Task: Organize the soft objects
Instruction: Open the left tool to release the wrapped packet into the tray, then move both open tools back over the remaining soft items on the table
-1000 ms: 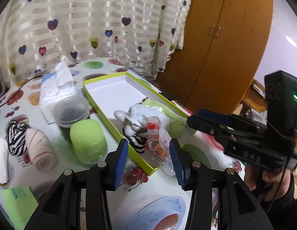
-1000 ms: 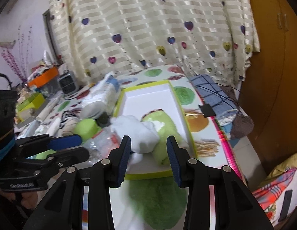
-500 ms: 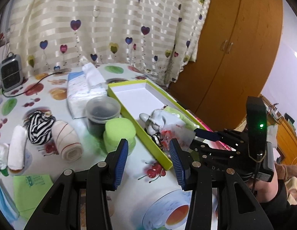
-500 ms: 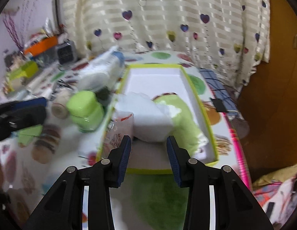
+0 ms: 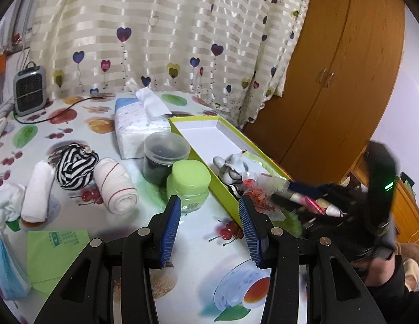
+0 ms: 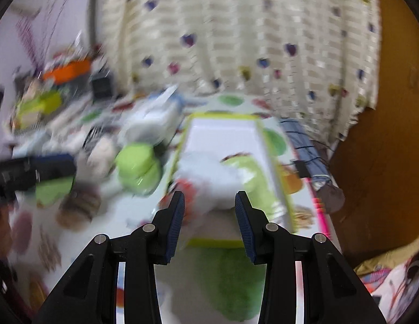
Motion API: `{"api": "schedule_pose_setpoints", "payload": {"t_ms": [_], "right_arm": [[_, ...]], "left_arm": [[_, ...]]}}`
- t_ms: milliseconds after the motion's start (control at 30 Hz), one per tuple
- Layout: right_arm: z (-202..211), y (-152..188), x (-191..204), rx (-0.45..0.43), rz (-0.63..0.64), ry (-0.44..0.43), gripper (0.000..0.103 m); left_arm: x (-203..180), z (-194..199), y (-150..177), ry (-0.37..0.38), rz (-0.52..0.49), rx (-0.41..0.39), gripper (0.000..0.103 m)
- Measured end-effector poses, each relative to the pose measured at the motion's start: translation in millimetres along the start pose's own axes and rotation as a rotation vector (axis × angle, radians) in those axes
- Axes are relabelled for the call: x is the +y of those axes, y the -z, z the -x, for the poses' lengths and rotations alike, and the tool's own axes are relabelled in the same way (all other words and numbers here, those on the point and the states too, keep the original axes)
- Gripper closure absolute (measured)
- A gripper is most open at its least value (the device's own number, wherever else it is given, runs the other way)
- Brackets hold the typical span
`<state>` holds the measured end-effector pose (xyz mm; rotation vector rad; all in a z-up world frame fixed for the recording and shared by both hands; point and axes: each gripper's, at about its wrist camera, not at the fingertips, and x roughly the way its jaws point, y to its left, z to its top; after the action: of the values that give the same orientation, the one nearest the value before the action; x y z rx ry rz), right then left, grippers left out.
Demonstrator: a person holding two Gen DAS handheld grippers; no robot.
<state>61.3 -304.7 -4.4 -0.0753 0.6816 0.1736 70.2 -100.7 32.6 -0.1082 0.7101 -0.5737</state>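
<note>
Spanning both views, the fruit-print table (image 5: 82,124) carries everything; you work at its right edge. Lime-green box (image 5: 206,145): long, white-lined, far half bare, near end holding a white-and-grey soft toy (image 5: 233,166) with a green soft piece behind it and a crinkly red-printed packet (image 5: 259,194) lying over the near corner. Tissue pack (image 5: 136,127), dark lidded tub (image 5: 163,159) and green jar (image 5: 189,183) stand just left of the box. Soft items not yet boxed, well left: red-striped rolled cloth (image 5: 116,186), zebra-print bundle (image 5: 75,166), white roll (image 5: 37,194).

Left gripper (image 5: 210,225): jaws apart, nothing between them, hovering near the box's near corner. Right gripper (image 6: 209,216): jaws apart and empty, aimed at the toy; its view is heavily motion-blurred.

Risks, as judgement: your two tools sit close at that corner, so a collision could nudge the light box or tip the green jar. The packet overhangs the rim and could slide off onto the table.

Writing: the packet's print and the stamp on the green paper (image 5: 58,253) are too small to read.
</note>
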Motion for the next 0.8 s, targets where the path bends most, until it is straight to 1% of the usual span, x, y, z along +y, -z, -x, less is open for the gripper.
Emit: {"api": "schedule_pose_setpoints", "payload": {"t_ms": [67, 133, 167, 333, 433, 633, 800], "right_arm": [[-18, 4, 12, 0.058, 0.05, 0.005, 0.063], [-31, 5, 15, 0.091, 0.077, 0.048, 0.063], [-38, 3, 15, 0.105, 0.094, 0.091, 0.063], [-49, -1, 3, 0.13, 0.068, 0.148, 0.063], [-40, -2, 2, 0.114, 0.045, 0.12, 0.063], [-15, -5, 8, 0.033, 0.016, 0.081, 0.063], [2, -13, 8, 0.0, -0.024, 0.062, 0.063]], "left_arm": [[3, 3, 1, -0.005, 0.004, -0.003, 0.06], [8, 7, 2, -0.01, 0.012, -0.008, 0.06], [11, 9, 3, -0.014, 0.019, -0.012, 0.06], [22, 18, 6, -0.025, 0.039, -0.025, 0.06], [28, 21, 7, -0.029, 0.051, -0.03, 0.06], [37, 31, 15, -0.045, 0.07, -0.033, 0.06], [47, 48, 24, -0.09, 0.094, -0.05, 0.06]]}}
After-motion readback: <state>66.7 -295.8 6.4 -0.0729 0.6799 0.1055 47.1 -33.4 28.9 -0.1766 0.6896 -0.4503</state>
